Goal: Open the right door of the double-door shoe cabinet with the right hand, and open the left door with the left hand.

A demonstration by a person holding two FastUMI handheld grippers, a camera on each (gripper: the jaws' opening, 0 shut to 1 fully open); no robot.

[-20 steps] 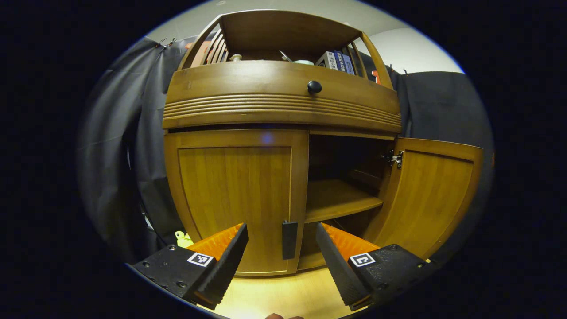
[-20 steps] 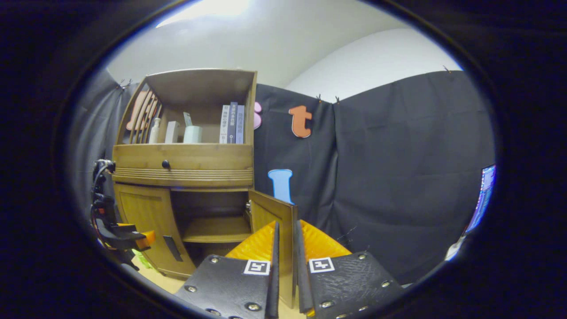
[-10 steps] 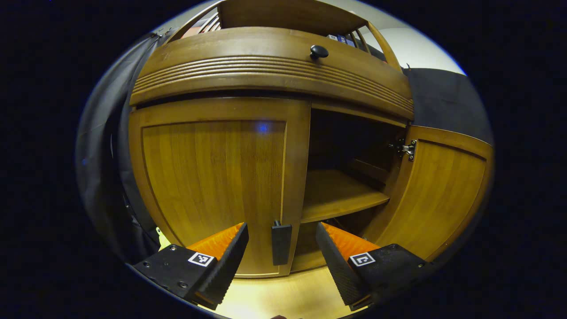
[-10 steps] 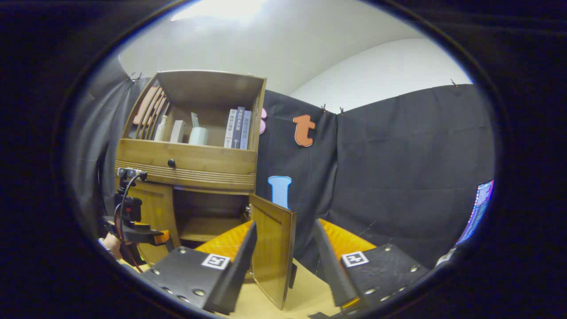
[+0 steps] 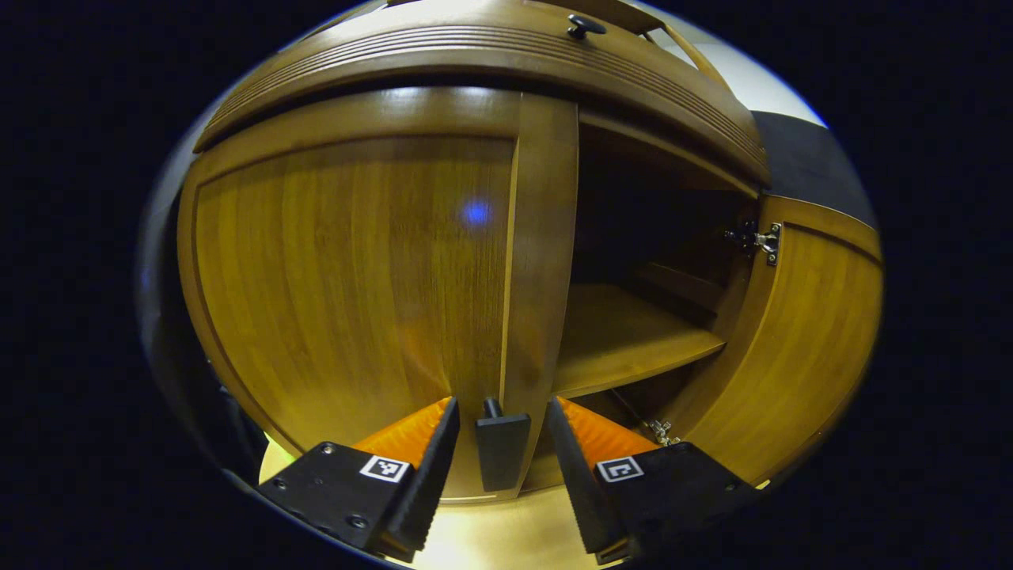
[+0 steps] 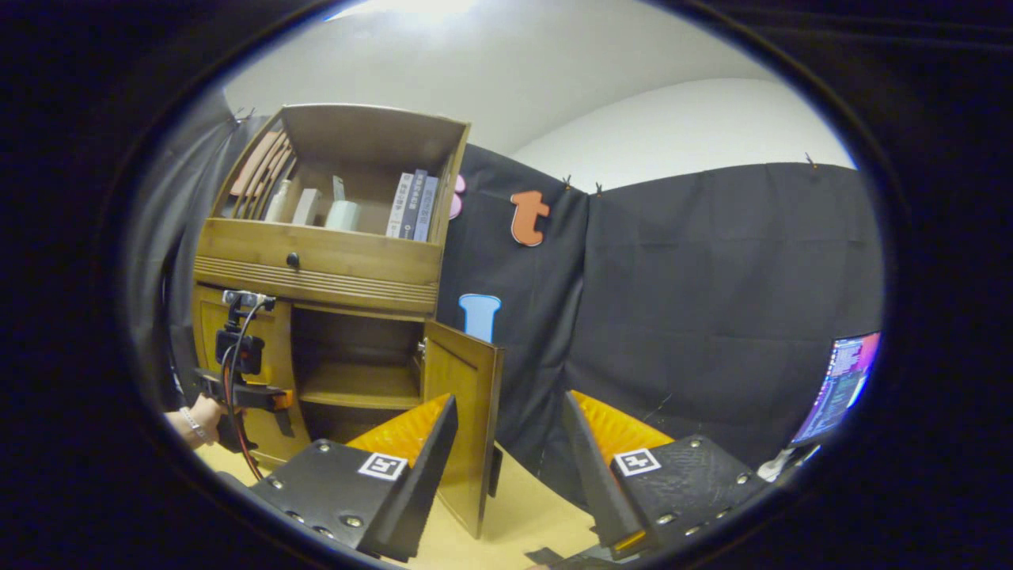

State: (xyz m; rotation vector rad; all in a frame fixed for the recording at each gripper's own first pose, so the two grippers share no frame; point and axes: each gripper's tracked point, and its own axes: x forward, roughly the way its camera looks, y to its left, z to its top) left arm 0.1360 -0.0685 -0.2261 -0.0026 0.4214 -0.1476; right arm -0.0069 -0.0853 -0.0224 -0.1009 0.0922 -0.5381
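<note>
Cabinet (image 6: 316, 269) stands against the booth wall; my right gripper view adds books (image 6: 411, 207) on top. Its right door (image 5: 799, 348) hangs open, the left door (image 5: 348, 277) closed. My left gripper (image 5: 497, 451) gapes around the handle (image 5: 502, 447), untouched. My right gripper (image 6: 506, 467) is spread wide, empty.

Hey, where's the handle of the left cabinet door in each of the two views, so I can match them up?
Left gripper view: the left door handle is at bottom centre, between the left gripper fingers, which stand apart from it.
Right gripper view: the same handle is small, at lower left, just right of the far-off left gripper.
Shared landmark: the open right door.
</note>
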